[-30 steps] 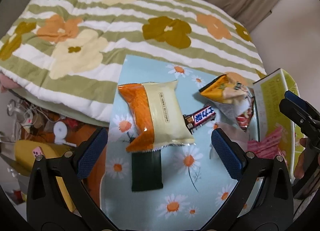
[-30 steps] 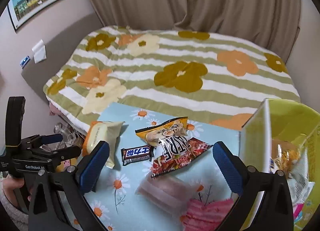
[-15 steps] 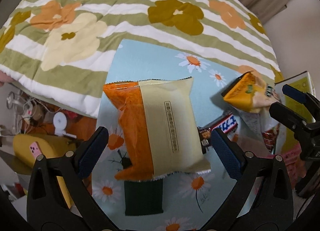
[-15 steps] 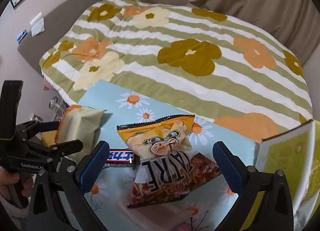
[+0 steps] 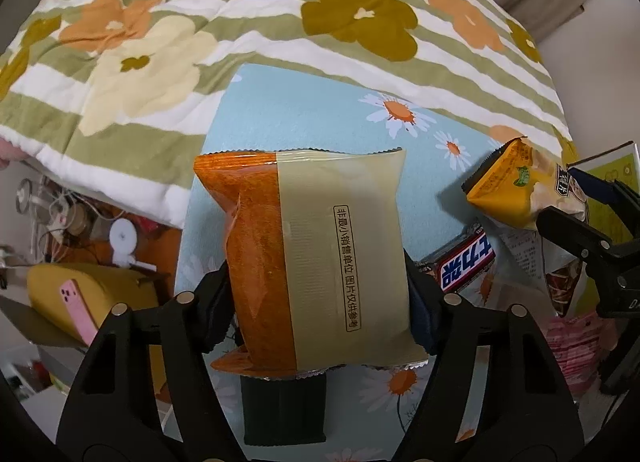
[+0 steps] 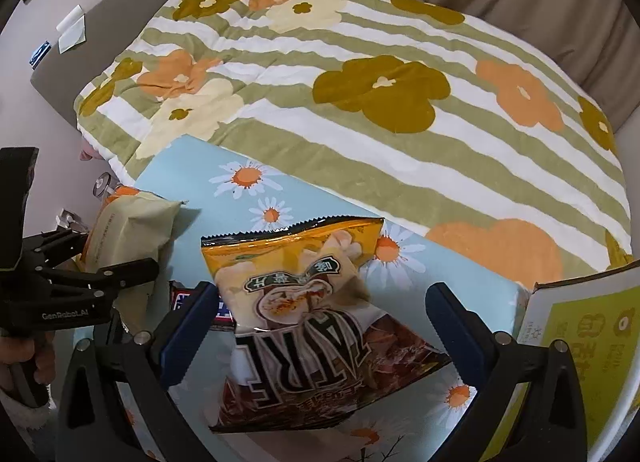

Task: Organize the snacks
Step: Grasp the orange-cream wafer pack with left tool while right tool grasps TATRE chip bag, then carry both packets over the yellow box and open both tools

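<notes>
My left gripper (image 5: 320,302) is shut on the orange and cream snack packet (image 5: 316,258), its pads pressing both long sides; the packet also shows at the left of the right wrist view (image 6: 128,230). A dark green bar (image 5: 282,410) lies under it. My right gripper (image 6: 320,322) is open, its fingers either side of the yellow chip bag (image 6: 296,274), which lies over a red-brown bag (image 6: 328,378). A chocolate bar (image 5: 464,262) lies between the two groups. All rest on the blue daisy mat (image 5: 320,110).
A yellow-green box (image 6: 580,342) stands open at the right edge of the mat. A pink packet (image 5: 572,346) lies near it. The striped flower quilt (image 6: 360,82) covers the bed behind. Clutter and a pink phone (image 5: 76,310) sit below the mat's left edge.
My left gripper moved forward over the orange and cream packet and closed on it. My right gripper moved forward and down around the yellow chip bag, staying open.
</notes>
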`<action>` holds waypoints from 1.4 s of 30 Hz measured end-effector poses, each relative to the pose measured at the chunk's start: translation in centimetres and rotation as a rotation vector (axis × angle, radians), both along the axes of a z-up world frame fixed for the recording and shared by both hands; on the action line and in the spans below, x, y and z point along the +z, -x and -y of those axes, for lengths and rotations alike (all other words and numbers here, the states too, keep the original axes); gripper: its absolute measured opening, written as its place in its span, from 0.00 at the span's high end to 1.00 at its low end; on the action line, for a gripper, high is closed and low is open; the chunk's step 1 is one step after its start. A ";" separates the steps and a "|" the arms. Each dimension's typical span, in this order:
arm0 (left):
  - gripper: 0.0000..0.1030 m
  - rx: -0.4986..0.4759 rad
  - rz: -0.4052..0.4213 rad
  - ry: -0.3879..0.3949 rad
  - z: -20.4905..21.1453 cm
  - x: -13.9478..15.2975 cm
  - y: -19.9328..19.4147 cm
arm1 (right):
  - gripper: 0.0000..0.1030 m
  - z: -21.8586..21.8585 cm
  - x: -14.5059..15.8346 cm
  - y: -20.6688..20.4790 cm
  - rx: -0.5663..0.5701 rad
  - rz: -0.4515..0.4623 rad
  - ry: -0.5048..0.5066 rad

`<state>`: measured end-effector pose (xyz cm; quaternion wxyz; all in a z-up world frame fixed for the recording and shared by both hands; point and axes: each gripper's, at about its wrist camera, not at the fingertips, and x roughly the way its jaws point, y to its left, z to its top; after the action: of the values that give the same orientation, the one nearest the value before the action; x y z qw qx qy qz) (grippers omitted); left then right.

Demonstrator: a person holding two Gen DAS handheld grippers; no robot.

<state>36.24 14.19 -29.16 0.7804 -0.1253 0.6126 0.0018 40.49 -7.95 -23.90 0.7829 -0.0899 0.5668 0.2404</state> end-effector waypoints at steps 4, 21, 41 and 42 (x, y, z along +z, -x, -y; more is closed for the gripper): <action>0.37 0.011 -0.001 0.012 -0.3 0.1 0.1 | 0.00 -0.2 -0.3 0.0 0.013 -0.017 -0.006; 0.38 -0.001 0.051 0.013 -0.8 2.9 1.3 | 0.30 -1.1 -2.3 0.2 0.048 -0.087 0.035; 0.39 -0.104 0.203 0.084 -0.6 10.8 3.8 | 0.41 0.5 7.9 4.5 -0.136 0.077 -0.051; 0.39 -0.115 0.215 0.084 -0.3 11.5 3.8 | 0.41 1.0 9.0 4.9 -0.159 0.089 -0.071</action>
<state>32.48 14.52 -17.64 0.8344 -0.1218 0.5312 -0.0821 35.62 -8.95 -14.93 0.8265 -0.0275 0.5280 0.1933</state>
